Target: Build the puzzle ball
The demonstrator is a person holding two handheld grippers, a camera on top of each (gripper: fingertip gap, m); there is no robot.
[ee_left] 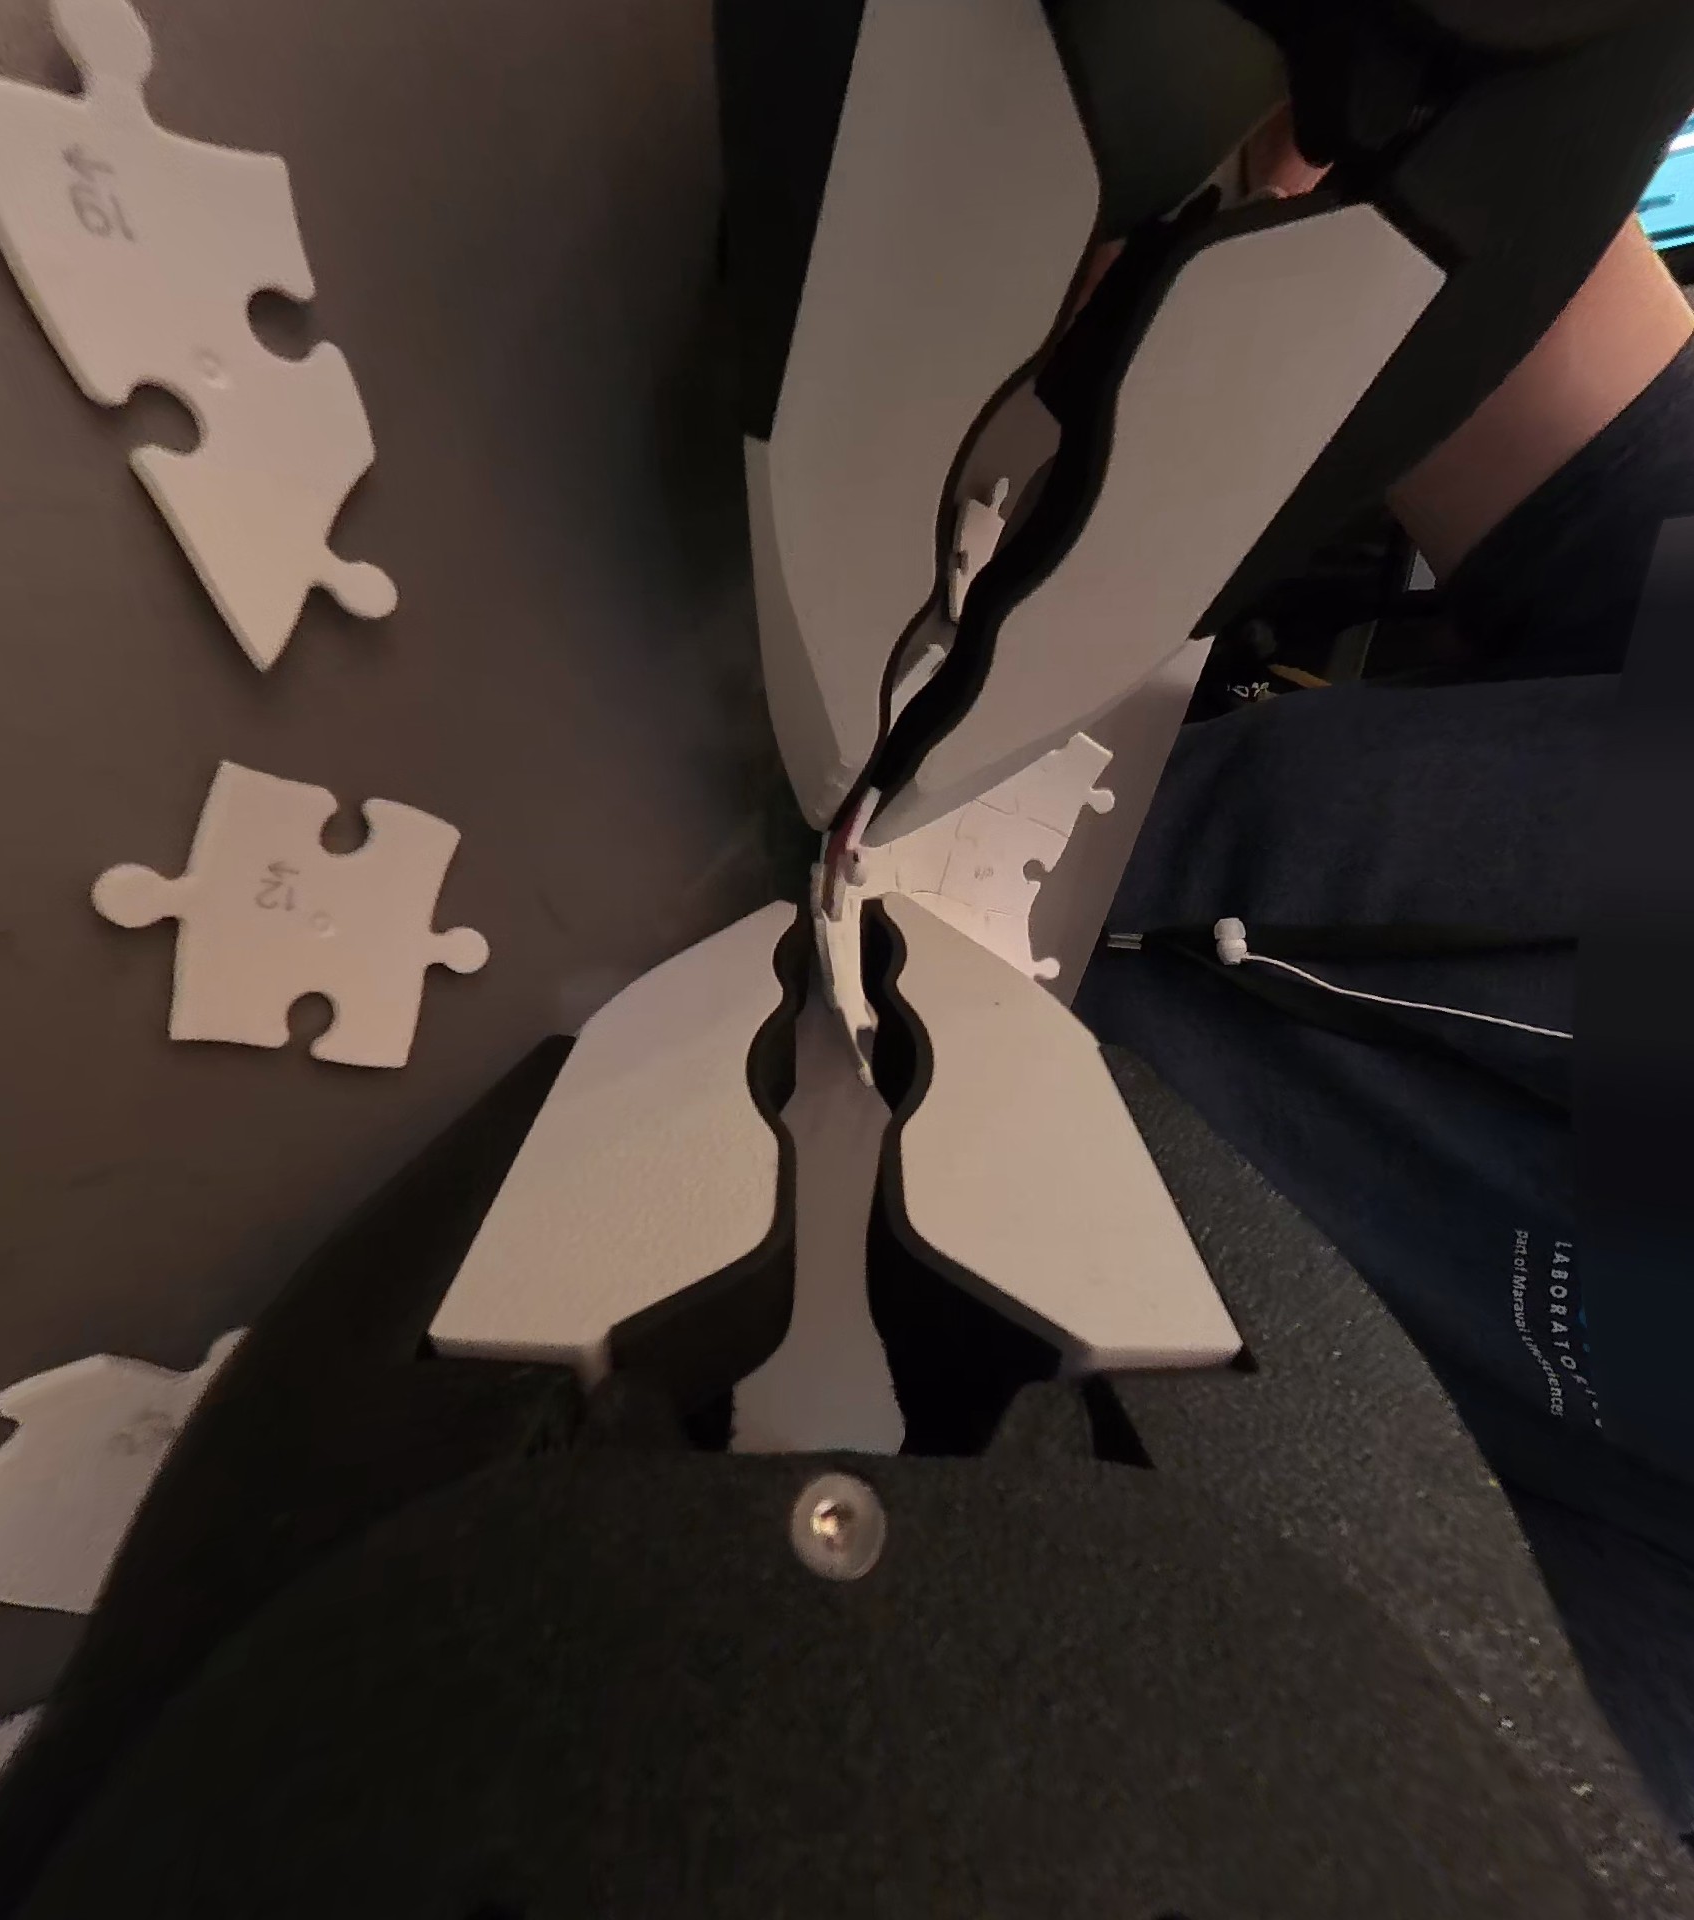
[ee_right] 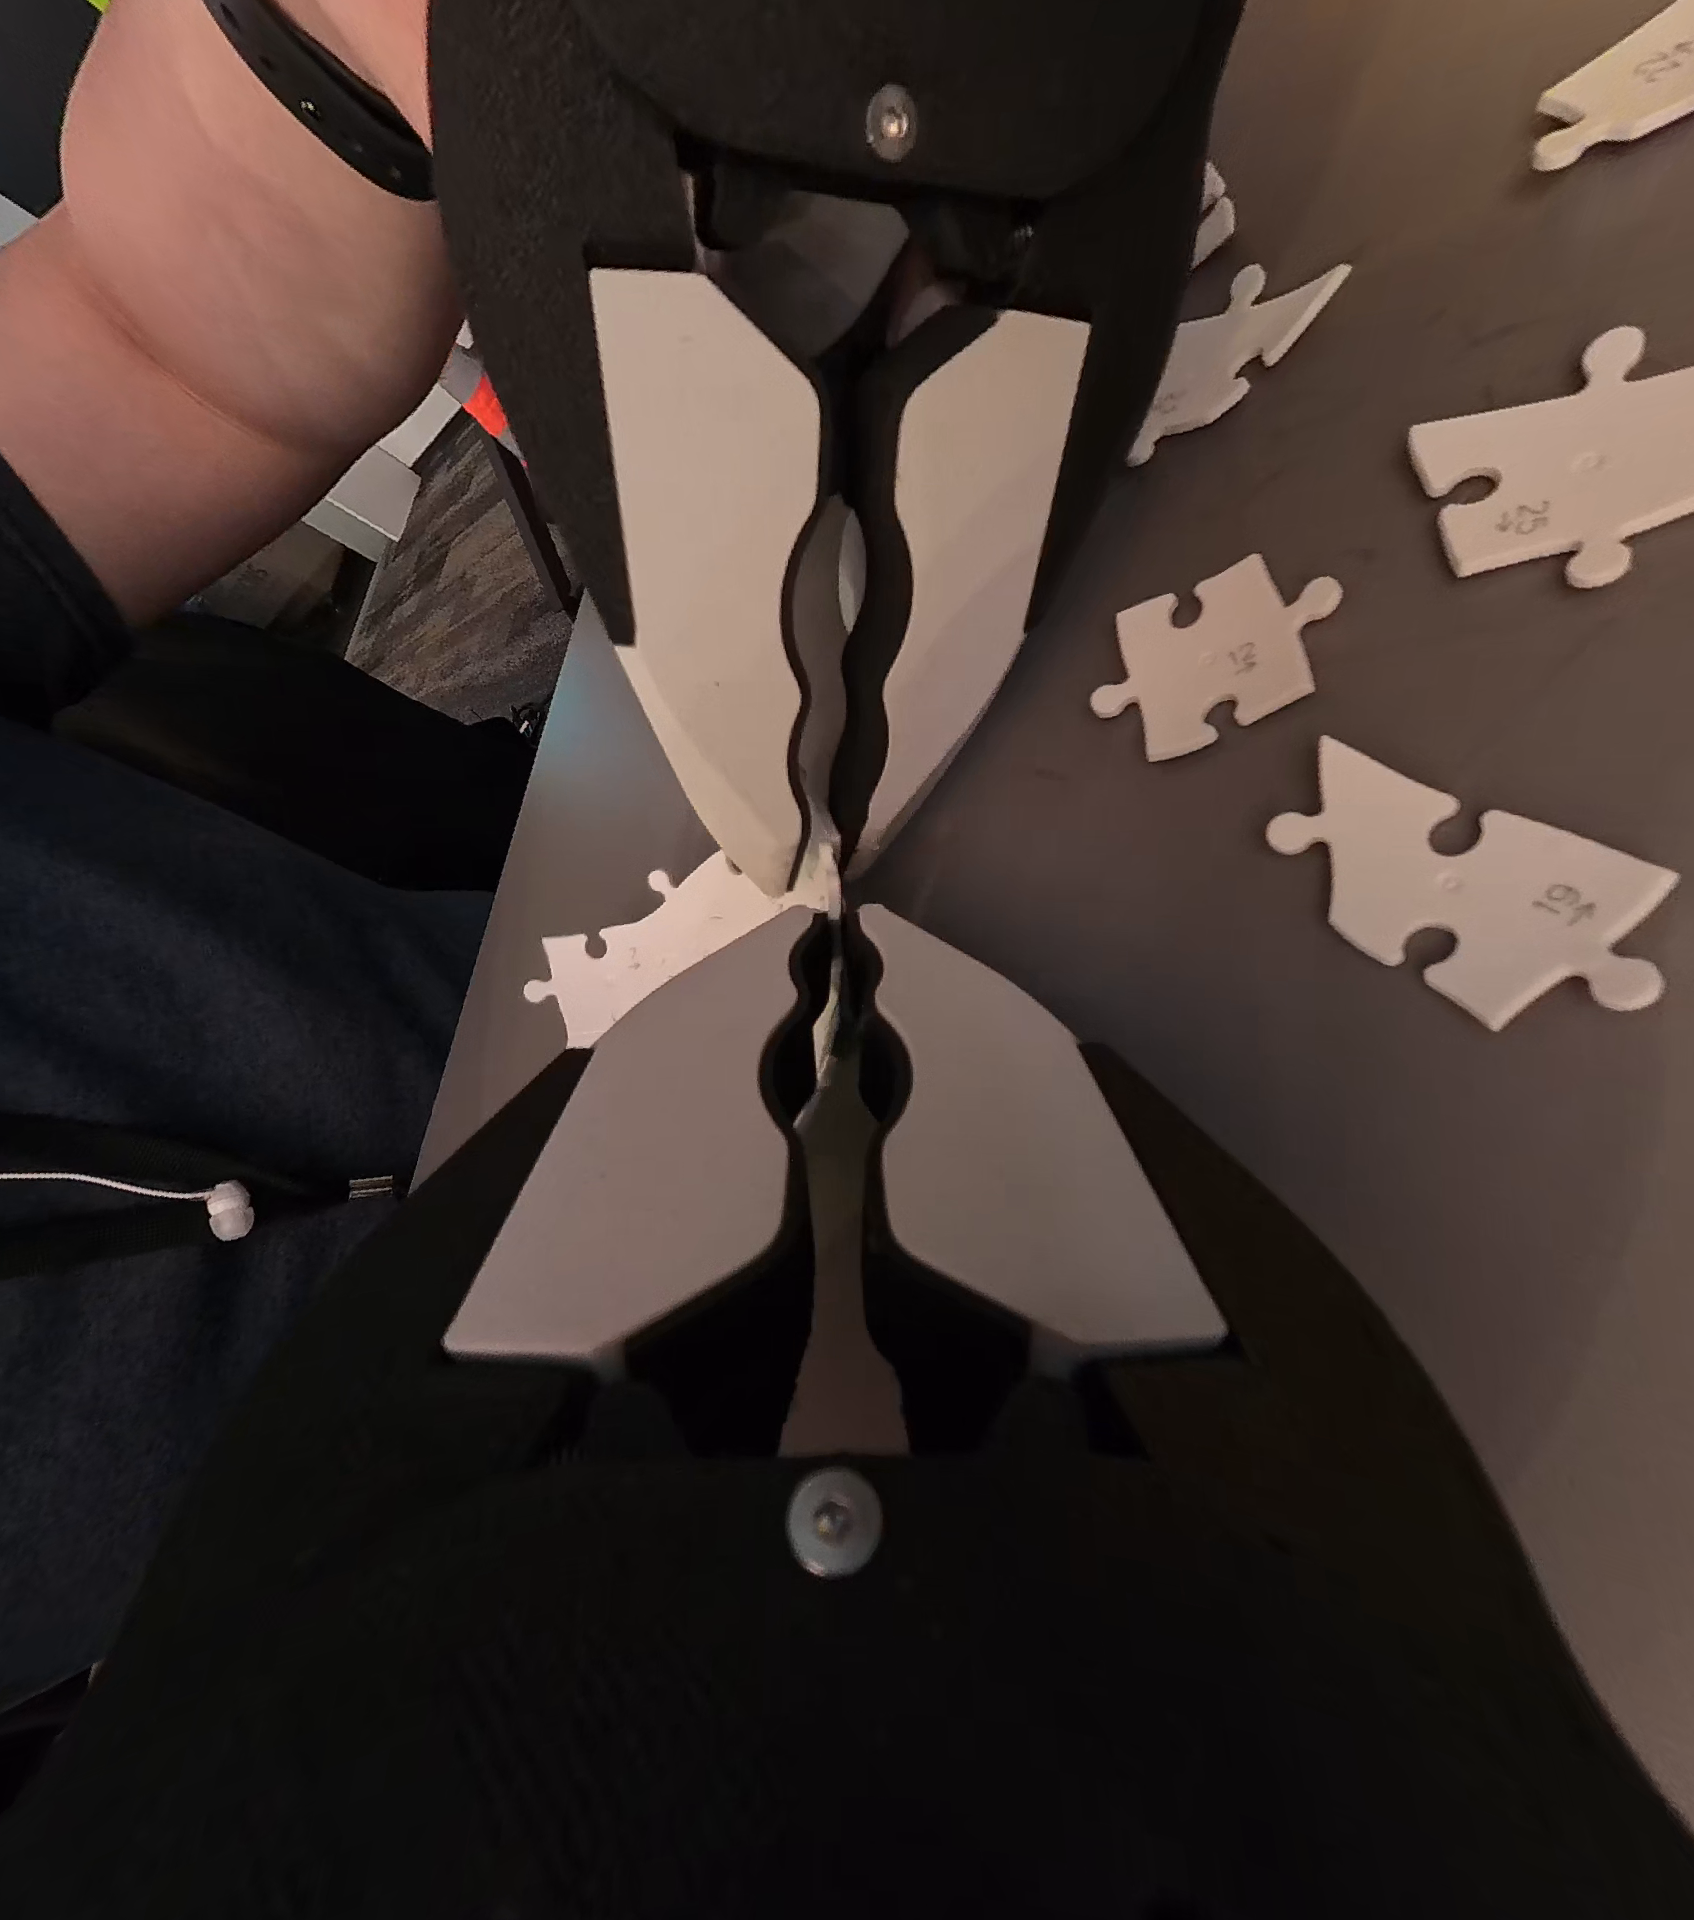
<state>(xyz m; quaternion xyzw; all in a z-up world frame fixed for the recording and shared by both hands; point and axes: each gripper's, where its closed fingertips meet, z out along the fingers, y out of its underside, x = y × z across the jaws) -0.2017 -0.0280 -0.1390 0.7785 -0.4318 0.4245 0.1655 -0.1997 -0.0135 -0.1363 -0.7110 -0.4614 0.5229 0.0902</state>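
My left gripper (ee_left: 838, 920) is shut on a white puzzle piece (ee_left: 848, 997) held edge-on between its pads. My right gripper (ee_left: 848, 826) comes in from above, tip to tip with it, shut on the edge of a curved white section of joined pieces (ee_left: 1004, 862). In the right wrist view my right gripper (ee_right: 835, 914) pinches a thin white edge (ee_right: 827, 1029). The left gripper (ee_right: 822, 868) faces it from above. The joined section (ee_right: 656, 956) fans out to the left. Where the two held parts meet is hidden by the fingertips.
Loose white numbered pieces lie on the dark table (ee_left: 562, 520): three at the left (ee_left: 168, 312) (ee_left: 292, 925) (ee_left: 22, 1486), several at the right in the right wrist view (ee_right: 1227, 655) (ee_right: 1477, 894) (ee_right: 1591, 468). The table edge (ee_right: 500, 914) and a person's lap (ee_right: 147, 935) are close by. The tips of both grippers are at nearly the same place.
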